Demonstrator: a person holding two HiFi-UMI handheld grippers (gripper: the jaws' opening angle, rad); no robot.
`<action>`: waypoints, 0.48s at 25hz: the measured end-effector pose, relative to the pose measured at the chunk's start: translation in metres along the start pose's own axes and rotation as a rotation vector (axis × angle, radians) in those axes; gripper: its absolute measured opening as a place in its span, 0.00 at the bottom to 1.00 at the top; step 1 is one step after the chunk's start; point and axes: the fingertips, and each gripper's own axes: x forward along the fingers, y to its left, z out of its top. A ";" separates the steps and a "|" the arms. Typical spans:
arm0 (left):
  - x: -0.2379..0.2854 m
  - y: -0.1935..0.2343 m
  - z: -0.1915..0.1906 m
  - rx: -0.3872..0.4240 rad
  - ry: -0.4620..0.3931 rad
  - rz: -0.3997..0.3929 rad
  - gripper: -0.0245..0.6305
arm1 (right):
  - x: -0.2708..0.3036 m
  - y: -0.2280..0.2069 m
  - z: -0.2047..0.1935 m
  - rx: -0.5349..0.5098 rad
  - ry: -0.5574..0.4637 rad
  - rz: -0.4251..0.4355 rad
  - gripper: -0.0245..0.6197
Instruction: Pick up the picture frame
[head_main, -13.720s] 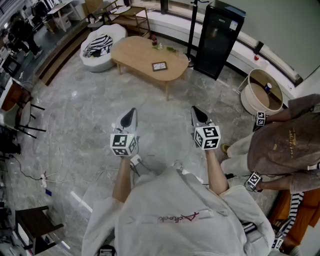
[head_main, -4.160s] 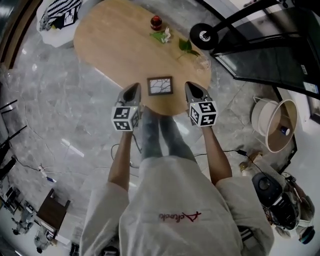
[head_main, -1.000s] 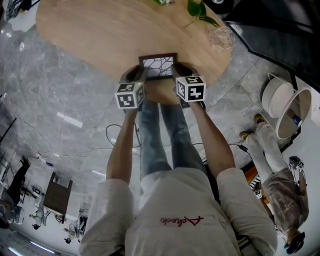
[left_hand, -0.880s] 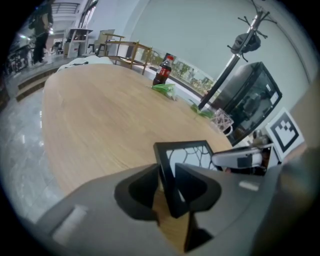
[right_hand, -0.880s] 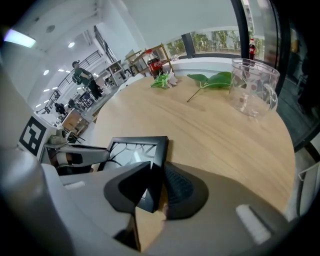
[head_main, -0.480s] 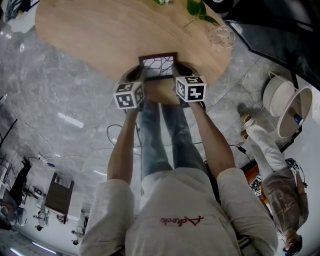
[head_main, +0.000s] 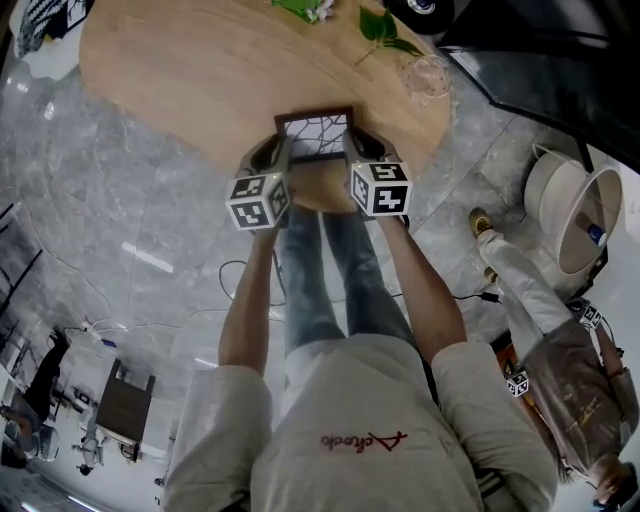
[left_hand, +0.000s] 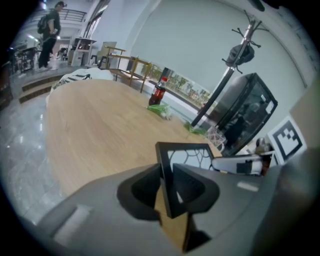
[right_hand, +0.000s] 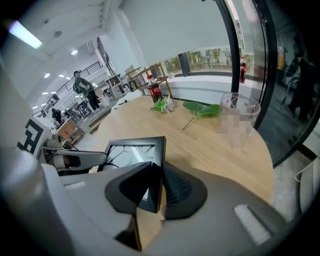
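The black picture frame (head_main: 315, 135), with a branching-line print behind its glass, hangs just above the near edge of the oval wooden table (head_main: 200, 70). My left gripper (head_main: 284, 152) grips its left edge and my right gripper (head_main: 349, 147) its right edge. In the left gripper view the frame (left_hand: 186, 156) stands edge-on between the dark pads of the left gripper (left_hand: 168, 183). The right gripper view shows the frame (right_hand: 131, 153) pinched by the right gripper (right_hand: 158, 187). Both pairs of jaws are still closing on the frame's edges.
A clear glass (head_main: 428, 76), a green leaf stem (head_main: 386, 30) and a cola bottle (left_hand: 158, 91) stand farther back on the table. A person (head_main: 560, 370) stands at the right, near a white round basket (head_main: 575, 205). Cables lie on the marble floor.
Both grippers have tightened on the frame's side edges and come up toward the camera, lifting the frame off the tabletop. The person at right walked closer.
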 end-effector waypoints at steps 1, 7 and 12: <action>-0.005 -0.005 0.009 0.008 -0.017 -0.001 0.16 | -0.006 0.002 0.008 -0.008 -0.020 -0.002 0.16; -0.044 -0.038 0.060 0.070 -0.118 -0.005 0.16 | -0.054 0.015 0.057 -0.049 -0.134 -0.008 0.16; -0.080 -0.069 0.103 0.131 -0.194 -0.004 0.16 | -0.102 0.027 0.101 -0.067 -0.240 -0.004 0.16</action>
